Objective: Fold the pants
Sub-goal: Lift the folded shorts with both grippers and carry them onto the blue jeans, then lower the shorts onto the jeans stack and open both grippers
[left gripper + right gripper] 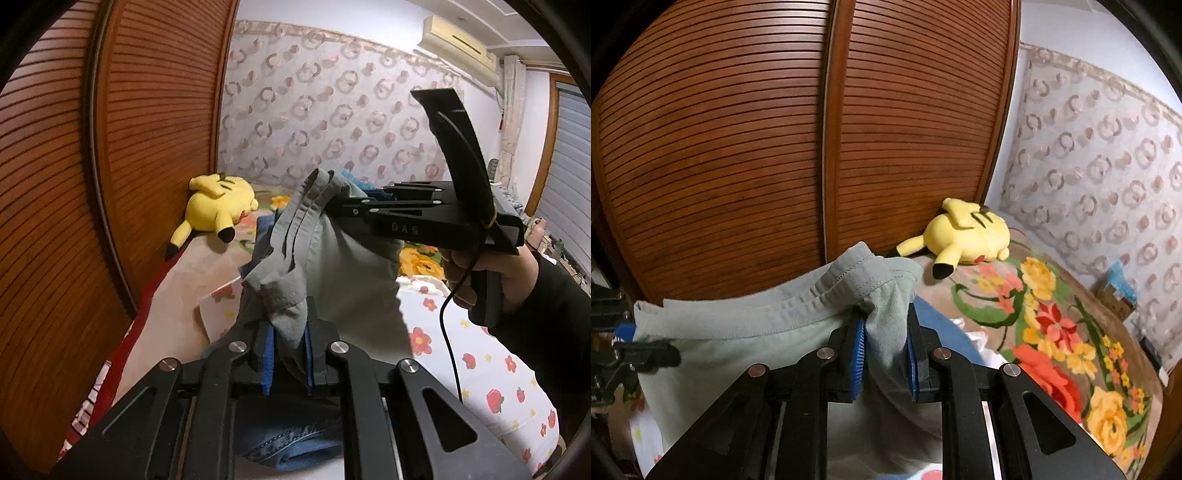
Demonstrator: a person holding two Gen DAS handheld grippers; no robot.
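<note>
Louvered wooden wardrobe doors [812,147] beside ring-patterned wallpaper [332,110] — air conditioner [458,40] high up.

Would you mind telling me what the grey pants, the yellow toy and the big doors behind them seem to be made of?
Grey pants: thin woven fabric, likely cotton, matte; stitched hems, soft drape.
Yellow toy: plush, fuzzy; soft rounded seams.
Doors: slatted wood or wood veneer, reddish-brown with slight sheen; I cannot tell which.
</note>
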